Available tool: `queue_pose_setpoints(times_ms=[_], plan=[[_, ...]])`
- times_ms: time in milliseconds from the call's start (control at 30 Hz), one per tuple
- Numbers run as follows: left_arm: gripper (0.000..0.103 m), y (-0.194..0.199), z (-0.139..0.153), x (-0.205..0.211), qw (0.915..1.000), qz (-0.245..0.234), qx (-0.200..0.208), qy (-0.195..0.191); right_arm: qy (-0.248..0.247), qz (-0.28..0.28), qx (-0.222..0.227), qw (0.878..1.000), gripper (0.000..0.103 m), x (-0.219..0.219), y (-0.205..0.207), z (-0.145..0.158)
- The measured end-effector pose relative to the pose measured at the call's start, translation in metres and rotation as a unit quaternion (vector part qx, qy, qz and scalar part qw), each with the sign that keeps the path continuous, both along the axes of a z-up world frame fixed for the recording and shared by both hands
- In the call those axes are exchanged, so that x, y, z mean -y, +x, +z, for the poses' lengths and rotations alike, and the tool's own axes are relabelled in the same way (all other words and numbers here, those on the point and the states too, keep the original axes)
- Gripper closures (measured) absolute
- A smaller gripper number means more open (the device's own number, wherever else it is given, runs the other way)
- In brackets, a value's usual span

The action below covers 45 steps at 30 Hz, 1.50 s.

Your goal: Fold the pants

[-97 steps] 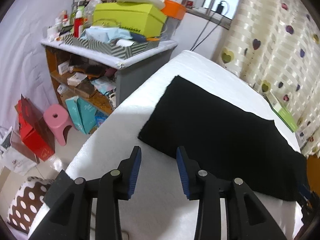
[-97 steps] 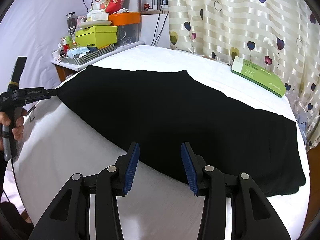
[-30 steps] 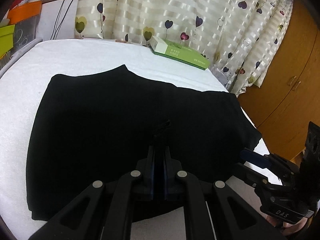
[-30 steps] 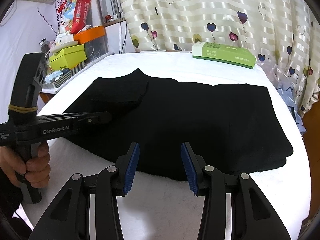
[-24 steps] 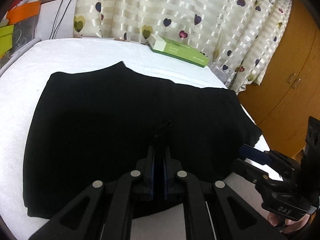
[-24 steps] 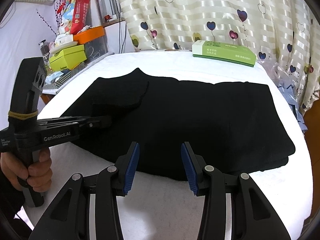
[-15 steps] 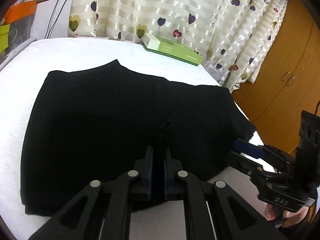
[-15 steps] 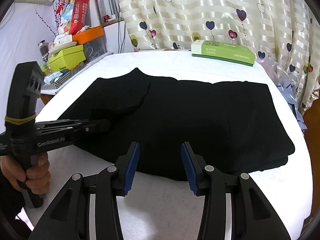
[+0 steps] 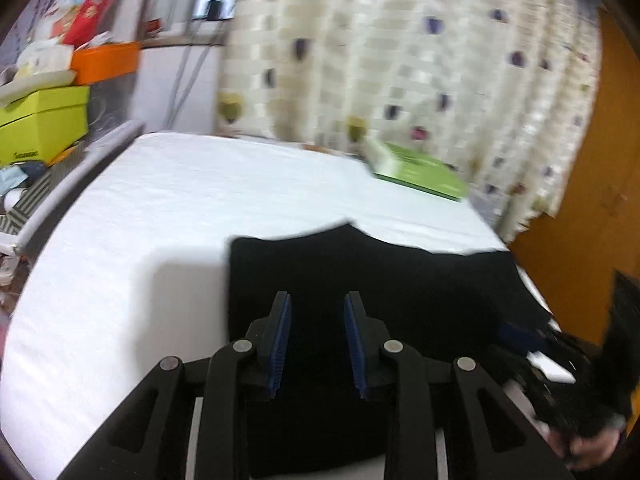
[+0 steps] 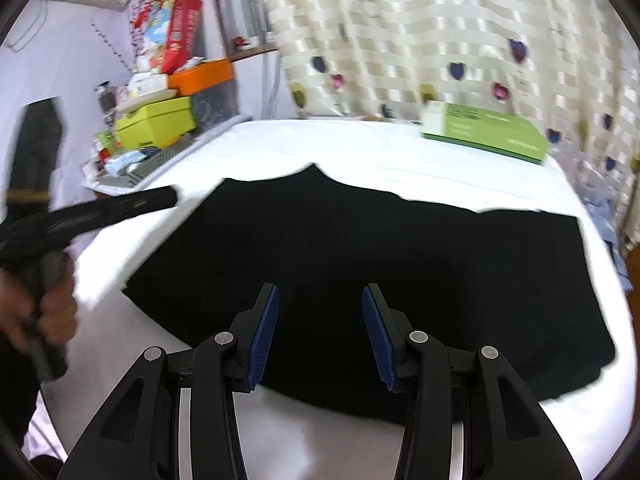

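The black pants (image 10: 420, 248) lie folded flat on the white bed (image 10: 360, 148), their near edge under my right gripper (image 10: 319, 320), which stands open just above the cloth with nothing between its blue pads. In the left wrist view the pants (image 9: 380, 276) fill the lower middle. My left gripper (image 9: 317, 336) is open over their near left part and holds nothing. From the right wrist view the left gripper (image 10: 168, 197) is a blurred black bar at the pants' left end, held by a hand (image 10: 54, 312).
A green box (image 10: 484, 132) lies at the bed's far right by the heart-patterned curtain (image 10: 440, 40). A cluttered side table with a lime box (image 10: 160, 122) and an orange box (image 10: 204, 70) stands left of the bed. An orange-brown wardrobe (image 9: 592, 200) is on the right.
The left gripper, shut on a pinch of the pants until half a second ago, has let go, opened and drawn back to the left. The right gripper stayed open.
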<state>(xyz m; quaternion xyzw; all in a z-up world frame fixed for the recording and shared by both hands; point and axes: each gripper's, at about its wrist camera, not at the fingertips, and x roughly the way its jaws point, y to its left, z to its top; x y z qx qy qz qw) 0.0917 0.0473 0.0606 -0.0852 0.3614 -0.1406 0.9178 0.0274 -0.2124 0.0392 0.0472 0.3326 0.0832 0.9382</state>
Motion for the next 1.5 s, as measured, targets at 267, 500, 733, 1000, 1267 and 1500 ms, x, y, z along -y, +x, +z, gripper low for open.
queue_pose_setpoints(times_ms=[267,500,733,1000,1267,1500], plan=[[0.074,0.073,-0.042,-0.007,0.998,0.016,-0.057,0.022,-0.001,0.035,-0.059,0.998,0.077,-0.02,0.034,-0.03],[0.073,0.071,-0.049,0.006,0.997,0.004,-0.051,0.057,-0.008,0.033,-0.063,0.997,0.079,-0.017,0.034,-0.031],[0.073,0.021,-0.035,0.008,0.9983,-0.02,-0.033,0.043,-0.02,0.019,-0.063,0.998,0.079,-0.015,0.011,-0.029],[0.073,-0.022,-0.029,0.024,0.9972,-0.015,-0.02,0.071,-0.009,-0.002,-0.039,0.999,0.073,-0.007,-0.019,-0.014],[0.073,-0.071,-0.039,0.044,0.9963,-0.029,-0.027,0.076,0.007,-0.025,-0.03,0.999,0.065,0.011,-0.051,-0.014],[0.073,-0.087,-0.04,0.048,0.9964,-0.026,-0.029,0.075,0.029,-0.062,-0.023,0.997,0.065,0.039,-0.075,-0.014]])
